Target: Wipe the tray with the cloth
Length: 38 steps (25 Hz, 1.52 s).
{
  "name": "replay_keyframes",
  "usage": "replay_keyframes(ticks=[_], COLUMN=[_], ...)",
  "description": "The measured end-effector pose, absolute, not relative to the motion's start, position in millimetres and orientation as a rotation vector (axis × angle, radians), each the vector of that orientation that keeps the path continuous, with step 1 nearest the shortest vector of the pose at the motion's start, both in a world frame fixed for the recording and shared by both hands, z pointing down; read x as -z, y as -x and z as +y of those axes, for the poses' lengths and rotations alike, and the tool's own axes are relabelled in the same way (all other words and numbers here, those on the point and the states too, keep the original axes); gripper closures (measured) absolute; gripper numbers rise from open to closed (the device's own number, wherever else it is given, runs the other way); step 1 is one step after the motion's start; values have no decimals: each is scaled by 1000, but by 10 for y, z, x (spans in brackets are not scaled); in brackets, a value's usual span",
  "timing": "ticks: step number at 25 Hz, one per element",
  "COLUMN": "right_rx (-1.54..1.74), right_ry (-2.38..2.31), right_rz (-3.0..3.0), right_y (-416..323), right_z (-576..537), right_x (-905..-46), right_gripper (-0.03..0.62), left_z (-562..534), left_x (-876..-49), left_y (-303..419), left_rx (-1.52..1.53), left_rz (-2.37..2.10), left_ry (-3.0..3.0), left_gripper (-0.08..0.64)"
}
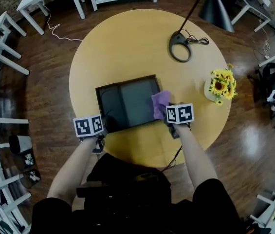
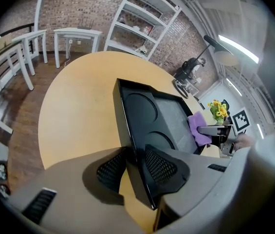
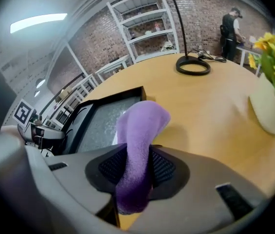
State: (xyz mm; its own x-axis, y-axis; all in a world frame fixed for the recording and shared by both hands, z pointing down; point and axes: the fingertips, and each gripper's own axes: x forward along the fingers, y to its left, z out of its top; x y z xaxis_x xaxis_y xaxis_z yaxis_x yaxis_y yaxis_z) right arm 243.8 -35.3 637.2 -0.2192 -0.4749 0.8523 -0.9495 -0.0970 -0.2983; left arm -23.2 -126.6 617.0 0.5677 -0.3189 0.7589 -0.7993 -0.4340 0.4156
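A black tray [image 1: 127, 101] lies on the round wooden table [image 1: 127, 43], just in front of the person. My left gripper [image 1: 100, 130] is shut on the tray's near-left rim [image 2: 132, 150], which stands between its pads. My right gripper [image 1: 172, 123] is shut on a purple cloth [image 1: 160, 104]. The cloth [image 3: 137, 145] sticks out from between the pads and droops over the tray's right edge [image 3: 103, 116]. In the left gripper view the cloth [image 2: 198, 128] shows at the tray's far side, with the right gripper beside it.
A black lamp base [image 1: 180, 45] with its cable stands at the back of the table. A white vase of yellow flowers [image 1: 220, 87] is at the right edge. White chairs and shelves [image 1: 1, 48] ring the table on the wooden floor.
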Motion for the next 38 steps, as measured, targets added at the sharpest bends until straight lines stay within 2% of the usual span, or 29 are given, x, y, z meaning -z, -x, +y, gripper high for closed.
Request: replay_keyframes(ticks=[11,19,20,24,28,33,35,38], right_rx=[-870,-527,-523,-650,-927,-1277,-1312,-1247], right_ry=[-1132,-1095,-1127,-1300,-1414,-1586,-1654,-1743], right_rz=[-1783,-1779,-1793,-1877,-1870,-1679,-1589,-1517], right_y=[-2606,-2285,-2274,-2321,-2467,-2562,-2617,-2687], right_z=[-1258,-1749,-1735,-1604,-1414,-1240,-1257,-1354], right_x=[-6409,-6279,-6185,-5779,-5797,-6121,-6208,-6259], right_gripper=[474,460,475,479,477,464,443,448], left_z=[-284,-30,-28,-264,-892,-1340,-1261,-1134], left_x=[-6251,-6303,-6300,-6116,-5825,-5967,-6098,-6173], left_y=[-76,-231,-208,368,830,469,212,4], left_rx=[-599,-465,-444,-386,-530,-828,-930,-972], left_rz=[-1054,-954,-913,-976,-1142,-948,-776,-602], left_ry=[-1775,-1590,-1572,-1606,-1882,-2171,-2207,-2221], left_gripper=[416,391,394,396,377,354,354,359])
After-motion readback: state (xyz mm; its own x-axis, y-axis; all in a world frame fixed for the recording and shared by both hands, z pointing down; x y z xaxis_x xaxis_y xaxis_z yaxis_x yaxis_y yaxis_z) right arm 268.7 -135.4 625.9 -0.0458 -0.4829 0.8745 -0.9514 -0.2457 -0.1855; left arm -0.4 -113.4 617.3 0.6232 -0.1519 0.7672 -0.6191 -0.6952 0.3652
